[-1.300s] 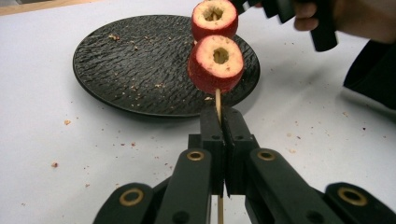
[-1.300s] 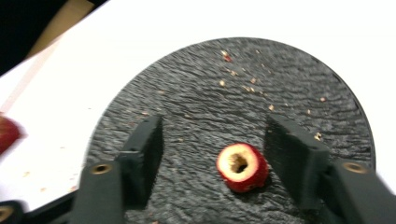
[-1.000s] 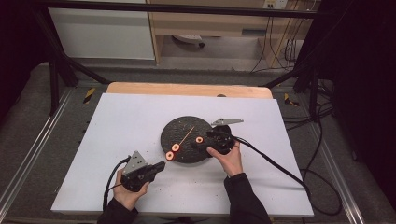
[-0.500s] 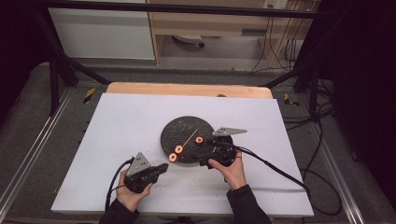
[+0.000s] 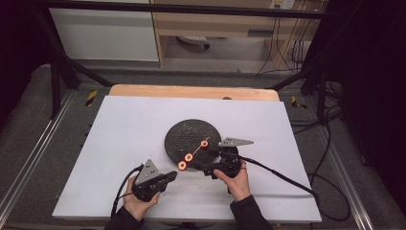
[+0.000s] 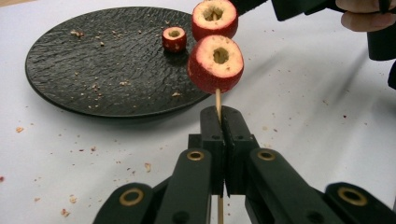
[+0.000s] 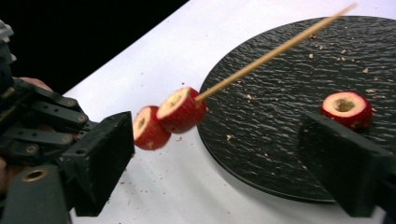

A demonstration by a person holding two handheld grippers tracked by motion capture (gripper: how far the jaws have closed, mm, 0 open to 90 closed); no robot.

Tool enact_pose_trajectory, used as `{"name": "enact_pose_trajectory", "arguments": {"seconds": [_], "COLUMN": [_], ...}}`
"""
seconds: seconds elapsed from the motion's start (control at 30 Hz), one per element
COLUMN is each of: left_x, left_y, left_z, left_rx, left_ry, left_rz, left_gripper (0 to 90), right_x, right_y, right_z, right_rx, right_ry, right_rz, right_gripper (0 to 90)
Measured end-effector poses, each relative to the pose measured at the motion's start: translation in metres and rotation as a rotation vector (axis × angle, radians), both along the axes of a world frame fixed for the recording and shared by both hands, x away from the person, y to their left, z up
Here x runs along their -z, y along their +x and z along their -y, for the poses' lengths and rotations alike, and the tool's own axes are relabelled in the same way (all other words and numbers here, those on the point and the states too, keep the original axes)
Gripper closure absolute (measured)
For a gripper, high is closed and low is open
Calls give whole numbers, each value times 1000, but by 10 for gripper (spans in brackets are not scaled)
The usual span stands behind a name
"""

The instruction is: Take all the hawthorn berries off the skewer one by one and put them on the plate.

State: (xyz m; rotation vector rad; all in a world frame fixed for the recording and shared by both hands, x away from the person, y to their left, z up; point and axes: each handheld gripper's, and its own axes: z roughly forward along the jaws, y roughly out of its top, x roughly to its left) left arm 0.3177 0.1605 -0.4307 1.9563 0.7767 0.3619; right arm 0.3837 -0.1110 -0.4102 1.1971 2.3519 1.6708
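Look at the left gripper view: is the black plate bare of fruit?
No. One cored red fruit piece lies on the black plate, apart from the two pieces threaded on the skewer.

Lab-type recording bay, not a home. White-covered table on a wooden top, ringed by a black metal frame and floor rails. Grey carpet, hazard-tape markers, loose cables on the floor. Wooden shelving and white cabinet behind.
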Motion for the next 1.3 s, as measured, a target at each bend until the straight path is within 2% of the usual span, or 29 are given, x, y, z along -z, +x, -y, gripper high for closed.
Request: {"name": "enact_pose_trajectory", "arguments": {"seconds": [0.03,0.07,0.2,0.3,0.33,0.7,0.83,1.07,1.3], "left_x": [0,1,1,1,1,2,2,3,3], "left_y": [0,-1,-3,-4,-4,-6,-7,-7,-7], "left_z": [1,2,5,7,7,10,12,12,12], "left_rx": [3,4,18,23,25,38,41,45,49], "left_ry": [1,1,5,8,9,13,13,15,14], "left_rz": [-1,-1,2,3,3,3,5,4,3], "left_gripper": [884,884,883,883,883,883,883,884,883], "right_x": [0,0,3,4,5,9,10,10,9], "right_y": [-1,-1,-2,-1,-1,0,0,0,2], "right_z": [0,0,-2,-3,-4,-5,-6,-5,1], "right_rx": [-6,-6,-25,-30,-33,-77,-88,-93,-75], "right_ry": [11,11,24,26,26,45,49,50,62], "right_rz": [5,5,-1,-6,-6,-41,-59,-70,-60], "right_gripper": [201,201,309,344,403,572,607,615,618]}}
